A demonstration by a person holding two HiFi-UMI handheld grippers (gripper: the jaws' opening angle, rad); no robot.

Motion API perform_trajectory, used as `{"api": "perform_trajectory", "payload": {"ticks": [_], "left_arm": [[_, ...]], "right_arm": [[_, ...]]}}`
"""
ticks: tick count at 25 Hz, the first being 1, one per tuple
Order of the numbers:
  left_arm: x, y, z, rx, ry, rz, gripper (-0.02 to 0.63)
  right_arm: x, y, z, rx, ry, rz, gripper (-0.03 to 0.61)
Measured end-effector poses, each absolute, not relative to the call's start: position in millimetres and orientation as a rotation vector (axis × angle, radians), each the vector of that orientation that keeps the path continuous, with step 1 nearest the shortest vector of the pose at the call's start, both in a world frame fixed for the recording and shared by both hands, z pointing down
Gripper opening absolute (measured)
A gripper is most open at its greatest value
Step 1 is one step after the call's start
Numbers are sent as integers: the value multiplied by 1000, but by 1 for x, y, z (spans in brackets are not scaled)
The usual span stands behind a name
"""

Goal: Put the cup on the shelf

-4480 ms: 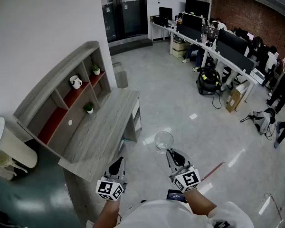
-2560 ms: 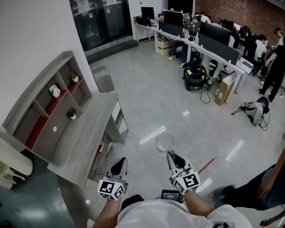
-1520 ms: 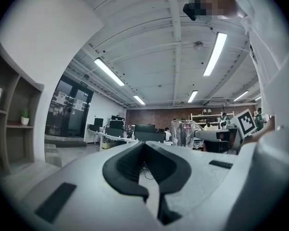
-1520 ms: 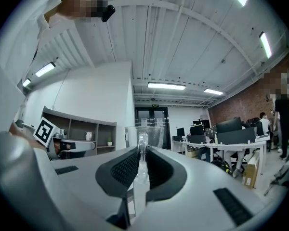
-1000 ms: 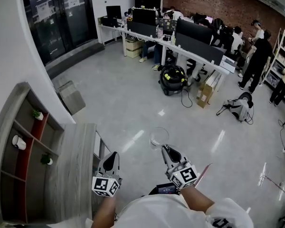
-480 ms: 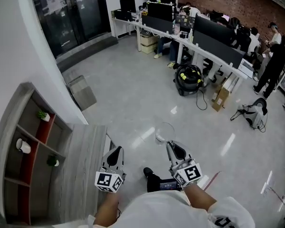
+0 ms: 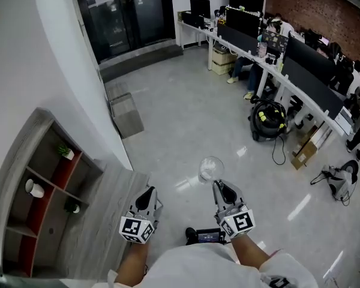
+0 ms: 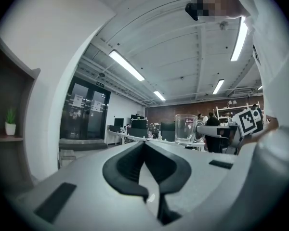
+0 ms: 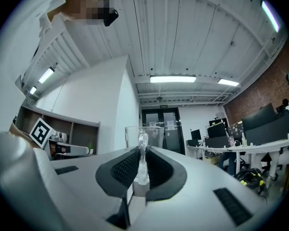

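Glass cup (image 7: 210, 168) was clamped by its handle in the right claw (image 7: 219, 188), held above the floor, well right of the shelf (image 7: 25, 149). Nearer the shelf, the left claw (image 7: 147, 195) was closed and empty.

Head view: high, steeply down; left gripper (image 7: 146, 194) and right gripper (image 7: 219, 186) lower centre, shelf (image 7: 42, 185) lower left.
Gripper views: low, near-level, close along own jaws; each catches the other gripper at frame edge.
Shared by all three: shelf, cup (image 7: 210, 168), glass doors (image 7: 129, 11).
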State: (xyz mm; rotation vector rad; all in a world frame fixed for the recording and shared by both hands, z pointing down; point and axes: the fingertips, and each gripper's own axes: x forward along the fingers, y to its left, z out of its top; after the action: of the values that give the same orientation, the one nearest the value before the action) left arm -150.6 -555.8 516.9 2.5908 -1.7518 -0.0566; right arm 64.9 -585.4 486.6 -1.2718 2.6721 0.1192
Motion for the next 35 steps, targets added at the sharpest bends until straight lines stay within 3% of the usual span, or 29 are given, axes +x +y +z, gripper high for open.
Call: {"api": "perform_trajectory", "payload": {"ticks": [10,17,35], "left_arm": [[-206,-611,512,2417,-1997,-44,9],[-264,-584,488,2174,-2263,-12,9],[-411,-402,480,1563,-2749,-116,9]], "right_arm": [[30,-697,490,-1092,2742,96,46],[-16,-732,480,-870,2812,27,46],[-272,-648,460,-111,2948,12,46]]}}
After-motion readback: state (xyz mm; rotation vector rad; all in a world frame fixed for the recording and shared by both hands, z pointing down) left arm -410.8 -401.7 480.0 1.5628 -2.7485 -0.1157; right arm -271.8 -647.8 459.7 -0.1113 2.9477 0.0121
